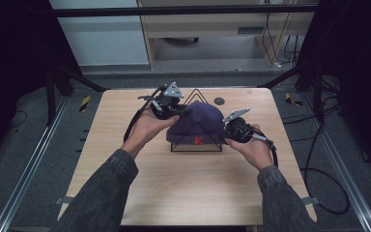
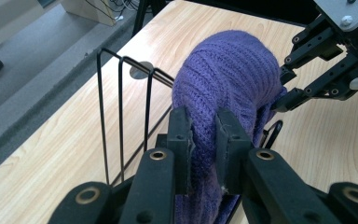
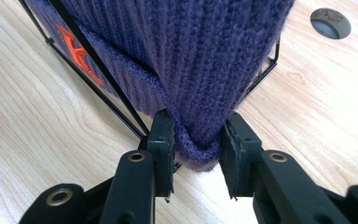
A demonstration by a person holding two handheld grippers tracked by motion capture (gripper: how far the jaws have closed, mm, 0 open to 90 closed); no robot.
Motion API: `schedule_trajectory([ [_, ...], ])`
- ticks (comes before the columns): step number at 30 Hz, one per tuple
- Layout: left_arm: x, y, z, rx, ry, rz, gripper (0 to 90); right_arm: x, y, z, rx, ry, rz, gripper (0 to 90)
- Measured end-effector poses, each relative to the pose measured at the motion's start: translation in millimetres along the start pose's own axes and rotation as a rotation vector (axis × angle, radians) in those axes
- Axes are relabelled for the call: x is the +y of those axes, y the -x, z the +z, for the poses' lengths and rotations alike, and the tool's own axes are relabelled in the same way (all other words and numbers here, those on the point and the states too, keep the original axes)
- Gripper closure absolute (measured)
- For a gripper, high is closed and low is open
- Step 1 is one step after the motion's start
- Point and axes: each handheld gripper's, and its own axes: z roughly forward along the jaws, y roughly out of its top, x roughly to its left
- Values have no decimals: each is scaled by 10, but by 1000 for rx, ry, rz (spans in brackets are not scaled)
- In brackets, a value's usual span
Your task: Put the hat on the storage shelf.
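A purple knit beanie (image 1: 198, 121) with an orange letter (image 1: 197, 140) on its cuff sits over a black wire triangular rack (image 1: 193, 92) in the middle of the wooden table (image 1: 183, 188). My left gripper (image 1: 180, 114) is at the hat's left side. In the left gripper view it (image 2: 204, 135) is shut on a fold of the beanie (image 2: 228, 70), with the rack's wires (image 2: 121, 102) to the left. My right gripper (image 1: 226, 131) is at the hat's lower right. In the right gripper view it (image 3: 198, 140) is shut on the cuff of the beanie (image 3: 191, 56) beside the rack (image 3: 98, 74).
A round dark grommet (image 1: 219, 101) is set in the table behind the hat, also seen as the grommet (image 3: 330, 22). Bare wood lies in front of the rack. Cables (image 1: 319, 183) run over the floor at the right, and metal rails (image 1: 24, 169) flank the table.
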Motion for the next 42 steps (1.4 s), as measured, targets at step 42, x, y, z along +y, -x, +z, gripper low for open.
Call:
schedule_trajectory([
  [42,-177,49,-144,63,1,-49,495,-128,42,-190,-59,31,67,380],
])
